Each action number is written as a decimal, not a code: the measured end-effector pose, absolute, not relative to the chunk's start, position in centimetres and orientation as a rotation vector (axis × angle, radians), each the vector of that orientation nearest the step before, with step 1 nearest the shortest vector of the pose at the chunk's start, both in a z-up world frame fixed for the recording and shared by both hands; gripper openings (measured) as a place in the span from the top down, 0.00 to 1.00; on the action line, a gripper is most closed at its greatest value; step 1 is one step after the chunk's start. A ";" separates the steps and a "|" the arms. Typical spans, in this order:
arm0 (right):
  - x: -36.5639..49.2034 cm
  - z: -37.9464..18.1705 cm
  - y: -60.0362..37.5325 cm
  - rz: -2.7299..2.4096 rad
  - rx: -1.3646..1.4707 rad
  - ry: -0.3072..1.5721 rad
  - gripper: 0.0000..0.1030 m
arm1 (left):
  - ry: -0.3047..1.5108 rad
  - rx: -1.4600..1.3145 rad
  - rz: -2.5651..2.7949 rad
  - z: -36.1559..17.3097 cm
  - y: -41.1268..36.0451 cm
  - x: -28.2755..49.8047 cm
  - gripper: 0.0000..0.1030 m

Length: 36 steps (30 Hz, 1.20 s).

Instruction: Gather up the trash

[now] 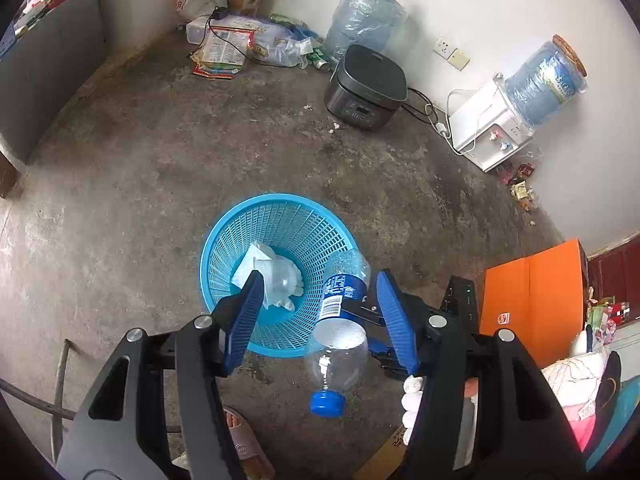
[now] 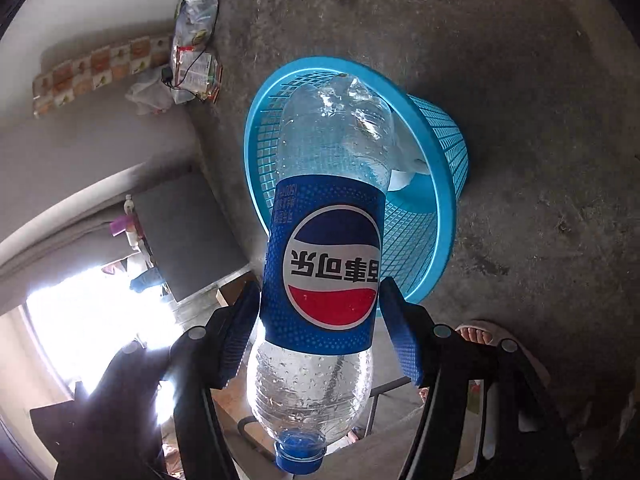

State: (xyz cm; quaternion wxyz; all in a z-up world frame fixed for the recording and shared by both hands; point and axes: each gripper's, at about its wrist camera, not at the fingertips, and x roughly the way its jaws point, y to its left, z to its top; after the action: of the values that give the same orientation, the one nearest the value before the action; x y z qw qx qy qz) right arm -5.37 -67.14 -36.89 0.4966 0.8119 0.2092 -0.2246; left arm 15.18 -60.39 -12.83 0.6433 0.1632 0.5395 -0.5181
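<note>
A blue plastic basket stands on the concrete floor; it also shows in the right wrist view. White crumpled paper and a glove lie inside it. My right gripper is shut on an empty Pepsi bottle with a blue cap, held by its label, bottom end over the basket rim. The bottle shows in the left wrist view with the right gripper behind it. My left gripper is open and empty above the basket's near side.
A black rice cooker, a water dispenser, a large water jug and a pile of bags and papers line the far wall. An orange box sits at right. Wrappers lie by the dispenser.
</note>
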 end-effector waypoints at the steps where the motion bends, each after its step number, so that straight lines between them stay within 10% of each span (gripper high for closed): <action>1: -5.4 -37.4 -67.0 -0.545 1.984 0.495 0.41 | 1.223 0.363 -1.178 -12.6 -60.1 15.3 0.46; 12: -6.5 -34.9 -65.6 -0.579 1.854 0.444 0.41 | 0.987 0.236 -1.199 -4.2 -54.0 14.3 0.31; 22: -6.4 -19.7 -61.3 -0.674 1.246 0.495 0.41 | 0.743 0.124 -1.231 5.6 -44.5 10.5 0.12; 27: -6.1 -11.8 -57.2 -0.720 0.907 0.470 0.16 | 0.699 0.119 -1.191 7.2 -39.0 8.9 0.10; 36: -4.8 -3.4 -49.5 -0.735 0.514 0.465 0.06 | 0.682 0.082 -1.109 7.1 -28.4 7.5 0.09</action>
State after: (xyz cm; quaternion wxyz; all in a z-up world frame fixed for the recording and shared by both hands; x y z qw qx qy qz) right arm -4.83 -49.52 -3.37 0.8750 0.2461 0.2229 -0.3522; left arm 7.45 -28.39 7.07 0.7948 0.0384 0.3172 -0.5160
